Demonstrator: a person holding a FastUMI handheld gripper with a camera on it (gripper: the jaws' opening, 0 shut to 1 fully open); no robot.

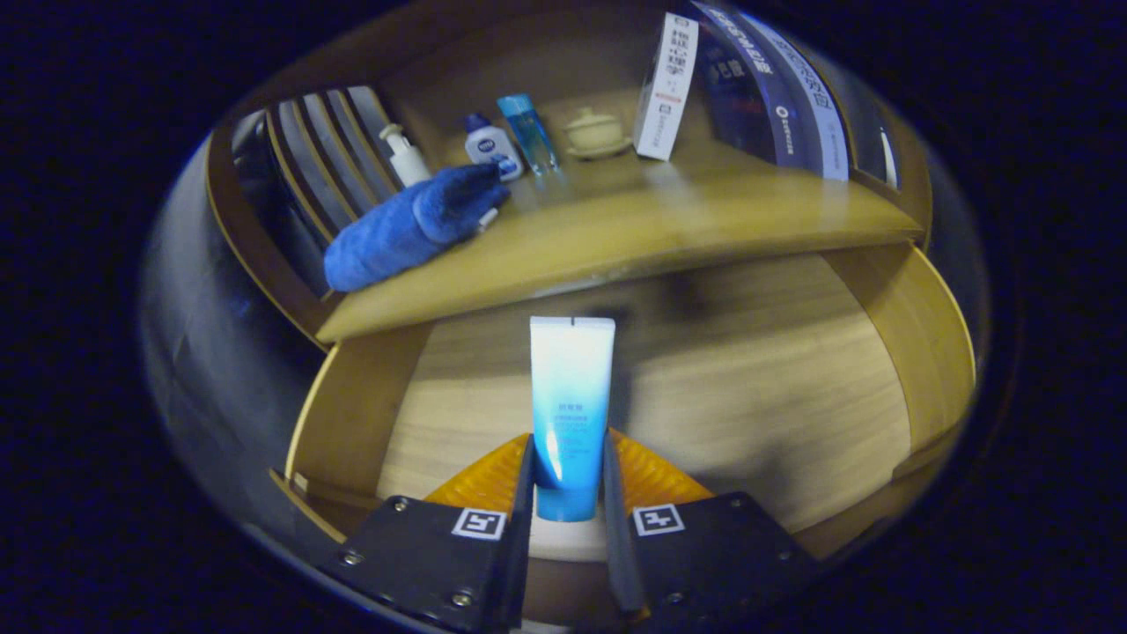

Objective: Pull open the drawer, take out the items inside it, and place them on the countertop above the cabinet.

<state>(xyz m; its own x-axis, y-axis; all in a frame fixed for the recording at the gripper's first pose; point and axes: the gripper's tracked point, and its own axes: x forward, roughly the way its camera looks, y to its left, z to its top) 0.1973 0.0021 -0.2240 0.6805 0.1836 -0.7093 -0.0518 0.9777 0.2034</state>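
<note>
Above the open wooden drawer [916,370], the tool [568,480] grips a white-to-blue tube [570,396], crimped end up.

Dim, warm light; soft shadows in the drawer [704,370]; slight blur; fisheye bending at edges.

print on tube [570,401], box [666,86], books [775,88], all illegible

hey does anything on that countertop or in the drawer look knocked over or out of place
Nothing stands out. The bottles and box stand upright on the countertop, the blue towel lies rolled, and the gripper holds the tube over the open drawer.
</note>
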